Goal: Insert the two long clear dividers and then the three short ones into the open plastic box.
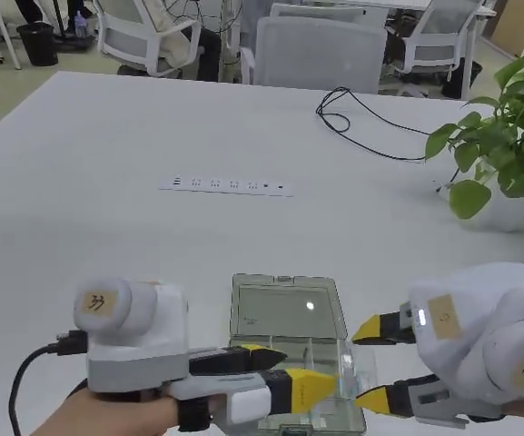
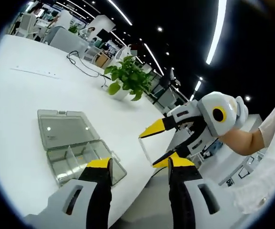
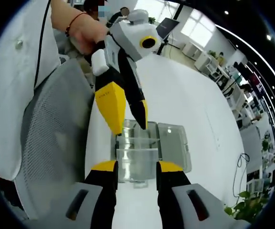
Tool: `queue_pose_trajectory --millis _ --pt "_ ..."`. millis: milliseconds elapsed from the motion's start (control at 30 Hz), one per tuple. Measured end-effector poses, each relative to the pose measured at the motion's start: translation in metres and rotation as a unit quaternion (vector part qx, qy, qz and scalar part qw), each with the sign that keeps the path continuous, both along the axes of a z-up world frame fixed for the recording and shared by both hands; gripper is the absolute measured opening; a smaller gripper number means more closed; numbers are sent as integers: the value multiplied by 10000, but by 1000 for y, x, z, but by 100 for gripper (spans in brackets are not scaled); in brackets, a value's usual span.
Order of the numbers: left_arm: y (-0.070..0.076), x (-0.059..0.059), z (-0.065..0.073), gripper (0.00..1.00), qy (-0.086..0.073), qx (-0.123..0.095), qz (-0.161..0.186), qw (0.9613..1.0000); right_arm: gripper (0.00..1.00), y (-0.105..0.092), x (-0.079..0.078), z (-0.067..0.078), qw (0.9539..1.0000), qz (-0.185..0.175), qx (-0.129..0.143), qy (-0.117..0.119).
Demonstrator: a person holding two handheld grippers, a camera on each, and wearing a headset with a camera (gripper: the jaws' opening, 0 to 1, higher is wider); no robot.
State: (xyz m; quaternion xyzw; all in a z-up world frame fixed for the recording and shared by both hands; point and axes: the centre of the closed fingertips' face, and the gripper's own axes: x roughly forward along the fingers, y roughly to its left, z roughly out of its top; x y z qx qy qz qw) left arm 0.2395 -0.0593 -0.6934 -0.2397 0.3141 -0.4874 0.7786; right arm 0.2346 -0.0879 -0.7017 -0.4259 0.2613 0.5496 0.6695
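The clear rectangular plastic box [image 1: 284,313] lies open on the smooth white desk [image 1: 107,227]. The right gripper [image 3: 137,167] grasps a flat transparent divider [image 3: 136,155] in its fingers near the box. The left gripper [image 2: 139,164] has its fingers released.

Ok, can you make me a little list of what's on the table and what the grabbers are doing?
box: open, lid lying flat, on the white table
left gripper: open, over the box
right gripper: shut on a clear divider, by the box
plant: green, far right
power strip: white, mid-table
cable: black, far side
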Motion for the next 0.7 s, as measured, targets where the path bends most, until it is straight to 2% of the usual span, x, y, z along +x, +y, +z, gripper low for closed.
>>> queue_pose_trajectory --millis 67,267,400,433,700 --pt "-3 1 -1 42 149 -54 49 9999 33 4 -2 2 10000 15 21 -9" --pt "-12 -2 -1 32 363 -163 26 9992 33 15 -7 7 9999 91 57 -48" --pt "-15 -4 -3 20 490 -202 17 9986 33 19 -8 9 9999 113 114 -47" --pt "-15 -5 -3 17 571 -253 32 9980 33 20 -8 9 9998 117 122 -49" --pt "-16 -8 -5 9 708 -301 3 9970 33 23 -10 8 9998 173 92 -52"
